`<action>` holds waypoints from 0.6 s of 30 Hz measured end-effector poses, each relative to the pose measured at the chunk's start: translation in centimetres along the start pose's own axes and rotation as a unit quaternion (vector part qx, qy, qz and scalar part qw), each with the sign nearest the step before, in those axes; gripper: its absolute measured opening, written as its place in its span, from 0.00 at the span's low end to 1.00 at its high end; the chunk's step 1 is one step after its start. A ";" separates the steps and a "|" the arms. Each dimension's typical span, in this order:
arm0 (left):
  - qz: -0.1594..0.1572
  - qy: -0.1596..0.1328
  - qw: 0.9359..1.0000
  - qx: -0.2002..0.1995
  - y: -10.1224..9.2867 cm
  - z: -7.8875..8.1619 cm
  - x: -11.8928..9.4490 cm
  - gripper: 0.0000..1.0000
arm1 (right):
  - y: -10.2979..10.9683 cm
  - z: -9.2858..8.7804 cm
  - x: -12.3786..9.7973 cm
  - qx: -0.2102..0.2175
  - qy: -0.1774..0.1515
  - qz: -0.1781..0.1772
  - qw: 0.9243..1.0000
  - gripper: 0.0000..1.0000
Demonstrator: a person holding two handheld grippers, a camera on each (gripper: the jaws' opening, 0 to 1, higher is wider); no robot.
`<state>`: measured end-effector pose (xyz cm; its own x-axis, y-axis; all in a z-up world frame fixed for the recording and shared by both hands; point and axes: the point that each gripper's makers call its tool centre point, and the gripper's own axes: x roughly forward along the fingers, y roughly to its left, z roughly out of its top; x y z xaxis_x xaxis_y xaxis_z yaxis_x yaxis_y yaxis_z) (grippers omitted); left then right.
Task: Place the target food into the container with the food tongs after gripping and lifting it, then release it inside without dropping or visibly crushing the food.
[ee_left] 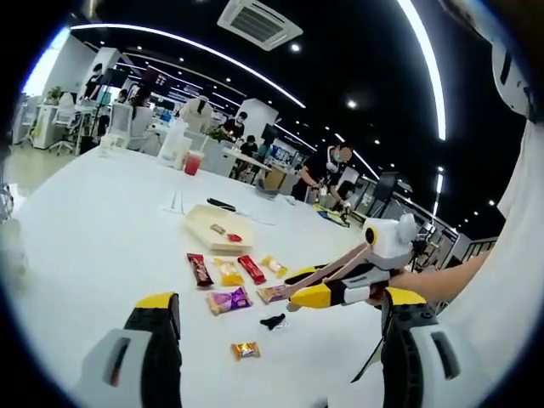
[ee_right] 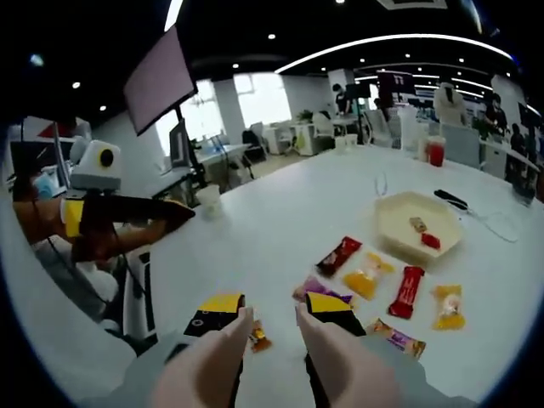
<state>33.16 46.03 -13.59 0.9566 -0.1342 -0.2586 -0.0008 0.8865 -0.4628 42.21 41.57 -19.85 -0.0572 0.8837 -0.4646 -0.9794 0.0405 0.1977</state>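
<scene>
The white desk [ee_left: 93,246] fills the lower half of the left gripper view, and on it, at mid-frame, sits the pale container [ee_left: 218,226] with two small pieces already inside, one of them red [ee_right: 431,240]; so part of the job looks done, while a row of wrapped snacks lies outside it, just below in that view. These are a dark red bar [ee_left: 200,269], a yellow pack [ee_left: 229,272], a red bar [ee_left: 252,269], another yellow pack [ee_left: 274,266], a purple pack [ee_left: 229,300] and, lowest, a small orange candy [ee_left: 246,349]. In the right gripper view the tongs [ee_right: 255,357] rise from the bottom, arms apart, nothing between the tips; the orange candy [ee_right: 259,339] lies right at them and is probably the target, not yet gripped or lifted. Its long axis I cannot tell at this size. The right tool [ee_right: 270,308] is clenched on the tongs; the left tool [ee_left: 280,308] is released, holding nothing.
</scene>
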 end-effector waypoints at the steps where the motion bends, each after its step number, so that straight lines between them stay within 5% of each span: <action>1: 0.000 0.000 1.000 0.000 0.0 0.0 0.0 0.99 | 0.1 -0.1 0.0 0.001 0.001 0.001 1.000 0.27; 18: 0.001 0.018 1.000 -0.006 -0.4 -1.1 -0.4 0.99 | 2.1 -2.1 1.0 -0.007 0.018 0.016 1.000 0.27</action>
<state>32.47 45.26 -14.20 0.9457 -0.1476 -0.2897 -0.0070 0.8815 -0.4722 39.66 41.56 -21.72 -0.0945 0.8668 -0.4897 -0.9796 0.0067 0.2007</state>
